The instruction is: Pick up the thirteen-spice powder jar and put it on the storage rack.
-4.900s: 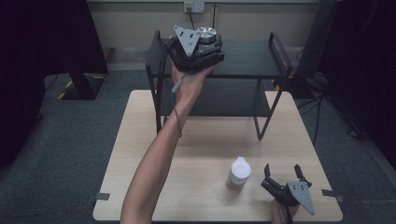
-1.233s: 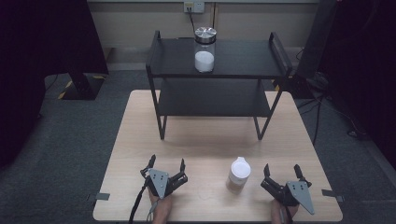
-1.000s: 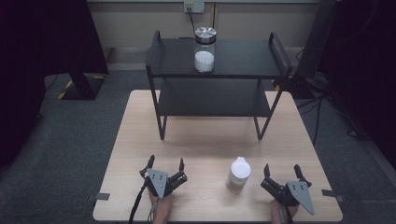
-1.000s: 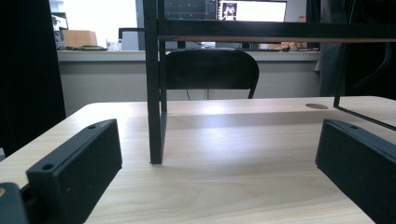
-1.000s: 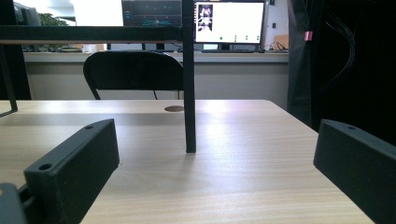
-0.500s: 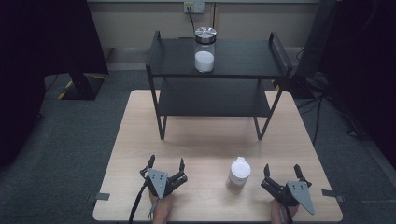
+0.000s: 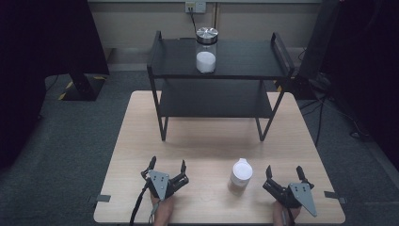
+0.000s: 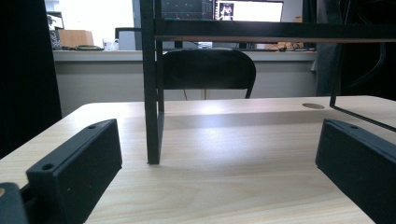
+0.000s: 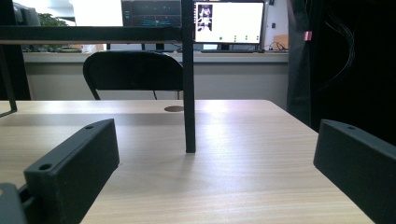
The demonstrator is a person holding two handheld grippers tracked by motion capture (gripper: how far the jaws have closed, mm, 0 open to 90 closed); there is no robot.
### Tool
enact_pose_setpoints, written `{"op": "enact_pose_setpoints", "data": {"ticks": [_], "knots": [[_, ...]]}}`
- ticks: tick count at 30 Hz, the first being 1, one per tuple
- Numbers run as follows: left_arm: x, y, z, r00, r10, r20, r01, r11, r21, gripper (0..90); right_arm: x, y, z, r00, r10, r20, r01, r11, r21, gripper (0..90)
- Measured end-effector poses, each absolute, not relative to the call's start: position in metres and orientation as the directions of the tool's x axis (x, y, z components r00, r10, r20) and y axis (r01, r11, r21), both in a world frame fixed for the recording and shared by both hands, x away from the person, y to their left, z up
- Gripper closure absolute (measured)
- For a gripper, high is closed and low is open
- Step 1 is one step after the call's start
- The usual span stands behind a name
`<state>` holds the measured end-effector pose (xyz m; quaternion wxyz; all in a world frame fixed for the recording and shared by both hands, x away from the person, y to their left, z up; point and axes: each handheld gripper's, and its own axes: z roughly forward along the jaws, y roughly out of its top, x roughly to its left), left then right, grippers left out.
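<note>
Two grippers rest low on the table, both with jaws spread and empty: left gripper, right gripper. Between them, nearer the right one, stands a small bottle, white-capped over a brownish body, upright and untouched.

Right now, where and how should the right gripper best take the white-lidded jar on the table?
Probably around the body of the jar, below its wider white lid, coming in level from the right. It stands upright just left of the right gripper, whose jaws are open, with bare table between them.
</note>
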<state>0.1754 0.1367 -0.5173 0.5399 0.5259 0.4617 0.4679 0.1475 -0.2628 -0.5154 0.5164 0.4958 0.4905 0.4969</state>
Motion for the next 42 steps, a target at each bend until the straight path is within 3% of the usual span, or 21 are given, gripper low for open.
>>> {"op": "enact_pose_setpoints", "data": {"ticks": [42], "knots": [[0.1755,0.1368,-0.5173,0.136,0.991,-0.007,-0.020,0.009,1.000,0.0,0.1477,-0.2637,-0.5164,0.028,1.000,-0.006,-0.034,0.007,0.999,0.0]]}}
